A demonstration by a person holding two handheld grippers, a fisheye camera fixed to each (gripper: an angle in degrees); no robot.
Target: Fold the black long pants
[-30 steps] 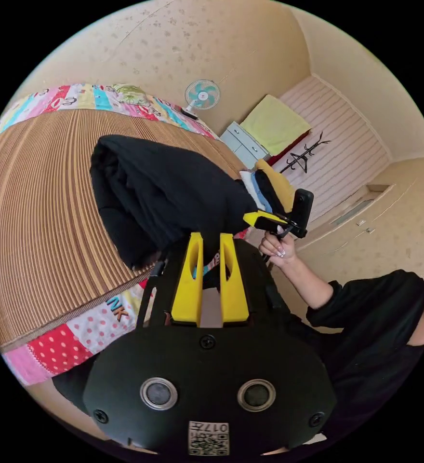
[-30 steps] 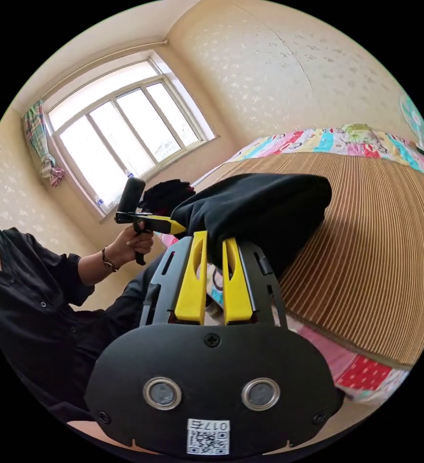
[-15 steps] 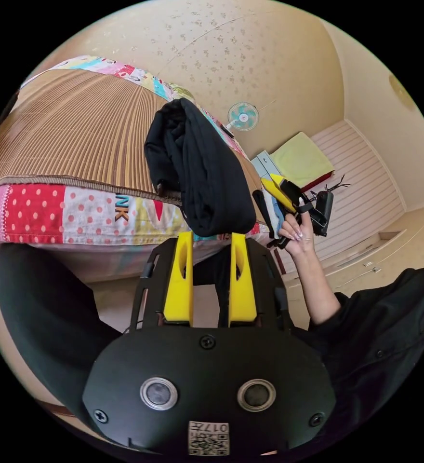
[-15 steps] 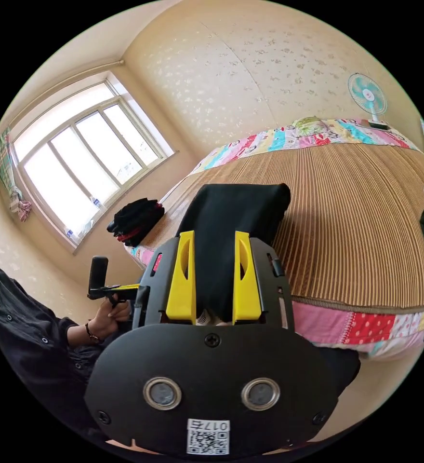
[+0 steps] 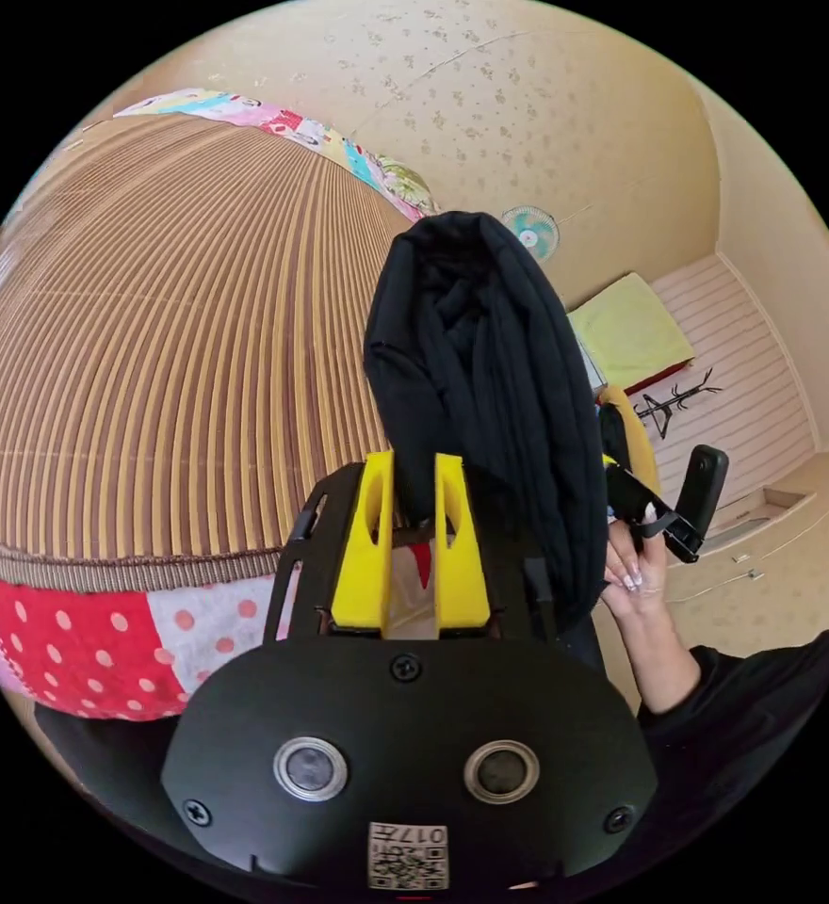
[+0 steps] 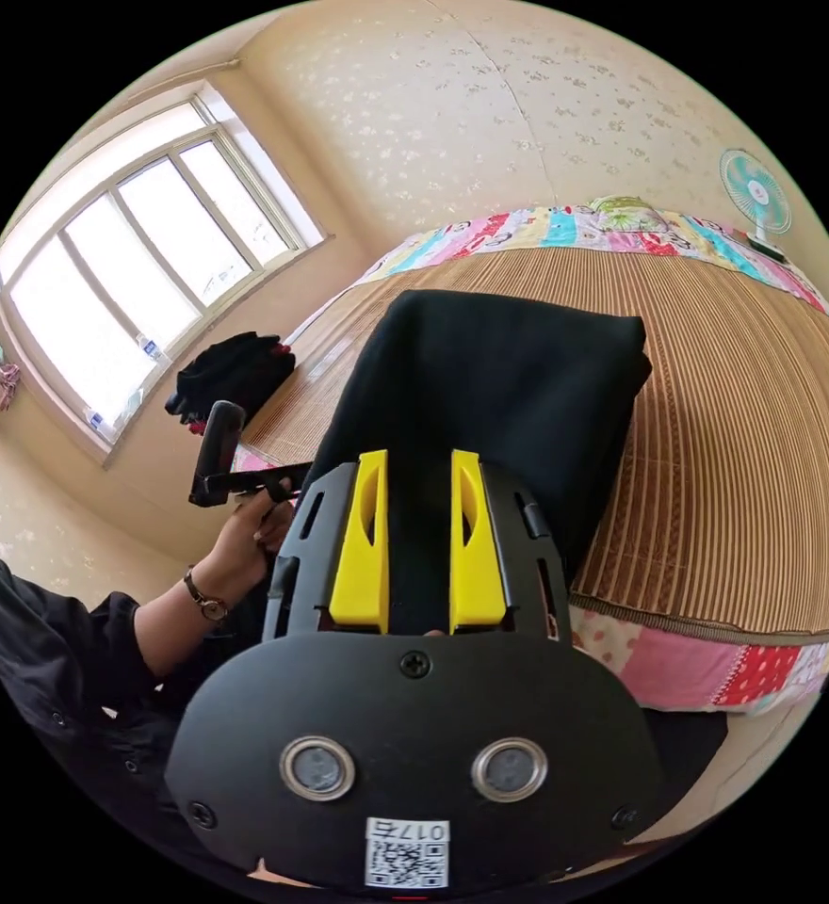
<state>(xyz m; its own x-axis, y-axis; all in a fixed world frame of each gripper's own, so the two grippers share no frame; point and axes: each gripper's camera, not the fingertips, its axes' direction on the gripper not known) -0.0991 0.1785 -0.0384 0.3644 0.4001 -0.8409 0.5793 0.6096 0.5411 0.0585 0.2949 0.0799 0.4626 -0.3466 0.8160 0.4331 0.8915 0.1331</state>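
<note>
The black long pants [image 5: 490, 377] are folded into a thick bundle and held up above the striped bamboo mat [image 5: 170, 358] of the bed; the left gripper [image 5: 411, 480] has its yellow jaws narrow, pinching one edge of the cloth. In the right gripper view, the right gripper [image 6: 417, 480] holds the pants [image 6: 499, 386] between its jaws — both press on the fabric; a dark heap of clothes [image 6: 231, 372] lies near the window [image 6: 122, 273].

No readable text shows apart from a coded sticker, left unread
</note>
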